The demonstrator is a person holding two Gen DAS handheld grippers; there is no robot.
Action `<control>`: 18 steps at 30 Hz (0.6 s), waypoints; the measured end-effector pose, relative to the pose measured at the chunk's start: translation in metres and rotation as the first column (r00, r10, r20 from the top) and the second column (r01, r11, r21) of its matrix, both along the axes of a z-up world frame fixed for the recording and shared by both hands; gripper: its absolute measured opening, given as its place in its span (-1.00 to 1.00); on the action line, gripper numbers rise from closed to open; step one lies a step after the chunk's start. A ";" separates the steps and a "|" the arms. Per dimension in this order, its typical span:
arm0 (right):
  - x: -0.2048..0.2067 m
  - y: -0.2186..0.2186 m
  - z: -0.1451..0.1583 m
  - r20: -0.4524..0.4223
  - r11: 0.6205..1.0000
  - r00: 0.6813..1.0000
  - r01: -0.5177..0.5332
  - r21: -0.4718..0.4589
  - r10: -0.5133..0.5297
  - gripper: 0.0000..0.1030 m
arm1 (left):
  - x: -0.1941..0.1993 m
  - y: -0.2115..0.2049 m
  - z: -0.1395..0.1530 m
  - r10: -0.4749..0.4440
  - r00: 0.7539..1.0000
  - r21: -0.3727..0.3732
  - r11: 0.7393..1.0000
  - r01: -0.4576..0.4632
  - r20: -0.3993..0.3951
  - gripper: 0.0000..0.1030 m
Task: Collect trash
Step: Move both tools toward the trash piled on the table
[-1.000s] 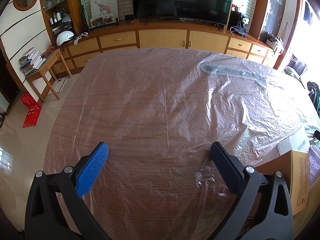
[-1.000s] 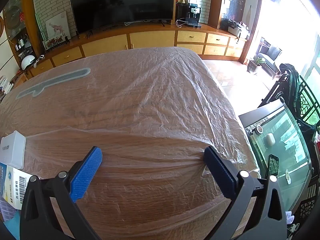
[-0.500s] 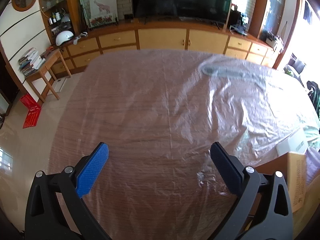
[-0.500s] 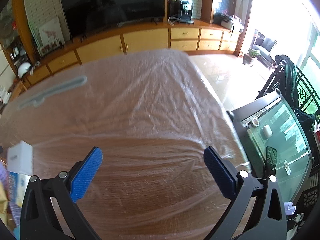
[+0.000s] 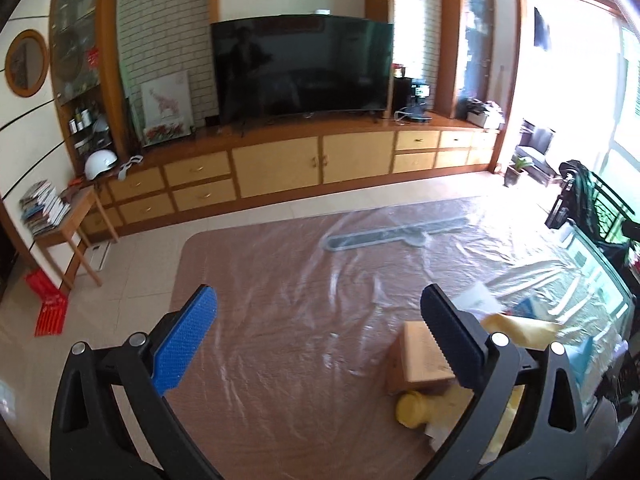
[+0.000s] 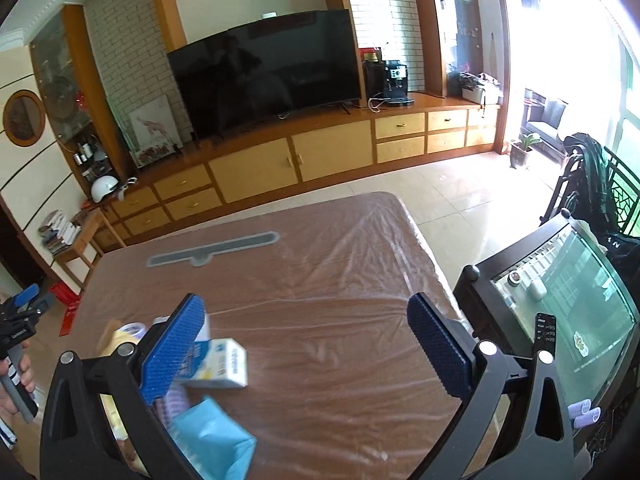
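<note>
Lying beside left gripper [image 5: 318, 344]: trash [image 5: 420, 360]

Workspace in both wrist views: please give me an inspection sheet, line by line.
Surface: wooden table under wrinkled clear plastic sheet.
Job's things: brown cardboard box, yellow bottle, white-blue carton, light blue packet.
Clutter: grey flat strip under the sheet.
Grippers: left gripper open, right gripper open, both empty.
Cables: nothing seen on the table.
Surroundings: television, glass-topped cabinet.
</note>
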State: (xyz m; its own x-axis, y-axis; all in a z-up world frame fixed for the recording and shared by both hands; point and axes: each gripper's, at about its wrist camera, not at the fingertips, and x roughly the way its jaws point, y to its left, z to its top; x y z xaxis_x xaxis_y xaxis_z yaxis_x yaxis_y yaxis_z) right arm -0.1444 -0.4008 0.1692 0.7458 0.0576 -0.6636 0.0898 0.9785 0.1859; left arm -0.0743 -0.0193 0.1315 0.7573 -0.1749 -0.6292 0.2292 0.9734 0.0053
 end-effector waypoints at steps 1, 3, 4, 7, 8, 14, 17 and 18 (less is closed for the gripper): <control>-0.003 0.003 0.002 -0.002 1.000 1.000 -0.007 0.005 0.007 0.92 | -0.003 -0.003 0.004 -0.013 1.000 -0.004 1.000 0.013 -0.001 0.97; -0.013 0.014 0.003 -0.017 1.000 1.000 -0.021 0.005 0.021 0.92 | -0.015 -0.012 0.008 -0.051 0.999 -0.027 0.998 0.051 -0.005 0.97; -0.018 0.019 0.002 -0.017 1.000 1.000 -0.024 0.006 0.024 0.92 | -0.020 -0.016 0.008 -0.068 0.998 -0.037 0.997 0.068 -0.010 0.97; -0.028 0.032 -0.010 -0.052 0.999 0.998 -0.045 -0.004 0.044 0.92 | -0.032 -0.029 0.004 -0.097 0.995 -0.051 0.994 0.096 -0.019 0.97; -0.029 0.036 -0.012 -0.063 0.999 0.997 -0.045 -0.011 0.044 0.92 | -0.034 -0.032 0.003 -0.105 0.994 -0.051 0.993 0.104 -0.024 0.97; -0.042 0.053 -0.040 -0.136 0.999 0.989 -0.053 0.004 0.053 0.92 | -0.048 -0.049 -0.006 -0.160 0.985 -0.097 0.983 0.154 -0.060 0.97; -0.044 0.057 -0.048 -0.155 0.999 0.987 -0.046 0.014 0.048 0.92 | -0.050 -0.055 -0.012 -0.178 0.980 -0.116 0.979 0.167 -0.087 0.97; -0.044 0.058 -0.050 -0.160 0.999 0.986 -0.046 0.018 0.048 0.92 | -0.051 -0.057 -0.015 -0.189 0.977 -0.121 0.977 0.177 -0.095 0.97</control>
